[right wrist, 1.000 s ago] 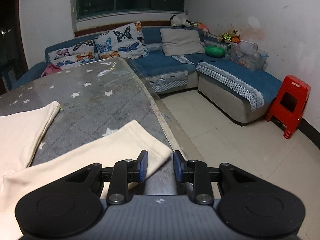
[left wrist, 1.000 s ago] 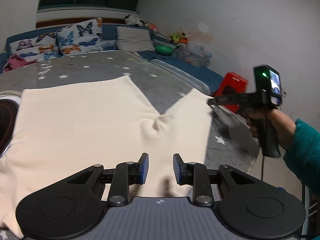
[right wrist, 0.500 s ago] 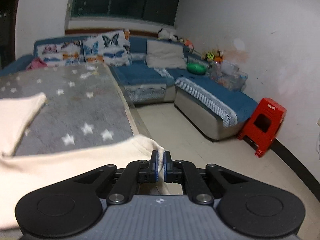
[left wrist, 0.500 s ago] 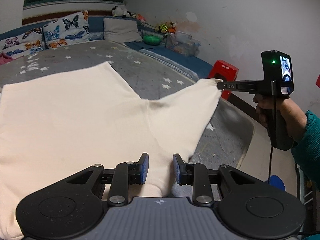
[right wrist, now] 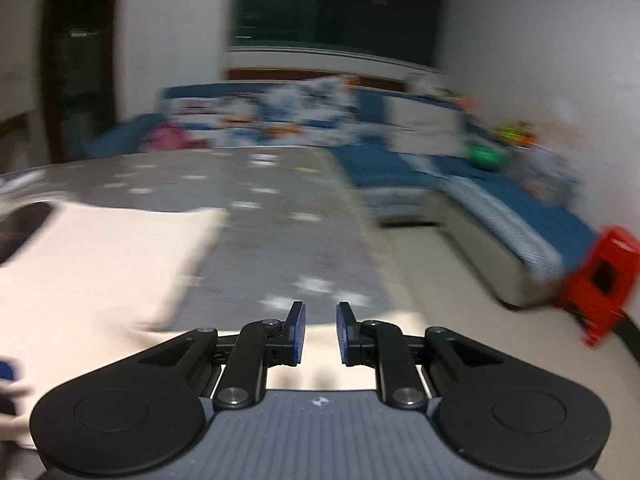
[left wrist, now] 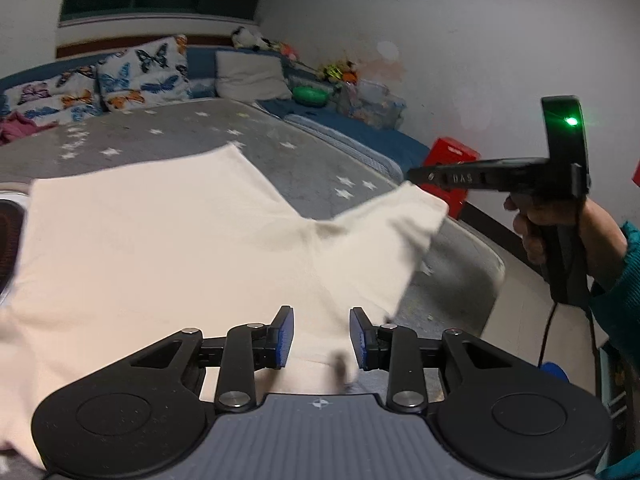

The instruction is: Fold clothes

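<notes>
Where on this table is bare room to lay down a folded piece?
Free: the grey star-print table cover beyond the cream garment, toward the butterfly pillows, and the wedge between its two legs. Crowded: the near side, under the garment.

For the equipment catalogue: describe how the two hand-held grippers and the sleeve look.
The left hand-held gripper has black linkage arms, blue finger pads and a ribbed grey body with round black discs. The right hand-held gripper matches; side-on it shows a pistol handle, a green light, a black cable and a teal sleeve.
</notes>
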A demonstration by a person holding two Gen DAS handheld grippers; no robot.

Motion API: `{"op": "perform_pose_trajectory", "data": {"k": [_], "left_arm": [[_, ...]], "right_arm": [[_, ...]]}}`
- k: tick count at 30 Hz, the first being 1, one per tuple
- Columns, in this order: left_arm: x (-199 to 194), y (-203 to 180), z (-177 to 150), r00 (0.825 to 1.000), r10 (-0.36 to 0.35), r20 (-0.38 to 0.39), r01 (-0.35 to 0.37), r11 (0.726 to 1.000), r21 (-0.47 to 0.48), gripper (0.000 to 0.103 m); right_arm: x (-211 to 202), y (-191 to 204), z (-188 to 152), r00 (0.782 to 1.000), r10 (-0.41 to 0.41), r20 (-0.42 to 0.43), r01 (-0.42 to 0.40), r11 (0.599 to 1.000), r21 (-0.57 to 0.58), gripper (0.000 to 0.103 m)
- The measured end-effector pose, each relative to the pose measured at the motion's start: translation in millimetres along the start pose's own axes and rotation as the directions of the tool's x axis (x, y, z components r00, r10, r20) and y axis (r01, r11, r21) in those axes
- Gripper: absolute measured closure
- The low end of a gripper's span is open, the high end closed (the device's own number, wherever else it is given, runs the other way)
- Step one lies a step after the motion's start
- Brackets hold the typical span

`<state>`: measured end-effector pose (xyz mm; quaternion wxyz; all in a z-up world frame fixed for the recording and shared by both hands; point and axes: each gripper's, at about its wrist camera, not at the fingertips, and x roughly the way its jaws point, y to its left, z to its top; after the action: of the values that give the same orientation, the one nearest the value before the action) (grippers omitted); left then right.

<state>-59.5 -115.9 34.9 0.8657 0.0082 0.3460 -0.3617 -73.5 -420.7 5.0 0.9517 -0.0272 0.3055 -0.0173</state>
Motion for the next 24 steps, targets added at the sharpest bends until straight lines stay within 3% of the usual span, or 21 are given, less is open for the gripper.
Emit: {"op": "perform_pose_trajectory", "data": {"k": [3,7,12,18,24], "left_arm": [[-9.2,13.7,-2.8,0.999,0.052,0.004,-0.052,0.998,-0.029,0.069],[-20.8,35.3,-9.8,0.992,0.123,0.006,-0.122,0.989,-0.088,0.067],[-32.9,58.2,-19.8,0.984,0.18,-0.01,-0.179,0.971,-0.156,0.065],[-40.0,69.5,-26.4,0.987,0.151,-0.054,-0.159,0.971,-0.18,0.065],[-37.2,94.1,6.6,0.978,0.2,0.052,-0.183,0.956,-0.229,0.065]], "right_arm": [[5.7,35.0,6.5,0.989,0.151,-0.01,-0.151,0.987,-0.055,0.088],[15.1,83.3,7.5,0.962,0.27,-0.043,-0.273,0.948,-0.163,0.088],[30.6,115.7,3.0,0.94,0.326,-0.106,-0.341,0.915,-0.217,0.088],[47.5,111.1,-8.7,0.937,0.305,-0.17,-0.336,0.921,-0.197,0.088],[45.8,110.1,-8.2,0.938,0.299,-0.176,-0.333,0.92,-0.209,0.088]]}}
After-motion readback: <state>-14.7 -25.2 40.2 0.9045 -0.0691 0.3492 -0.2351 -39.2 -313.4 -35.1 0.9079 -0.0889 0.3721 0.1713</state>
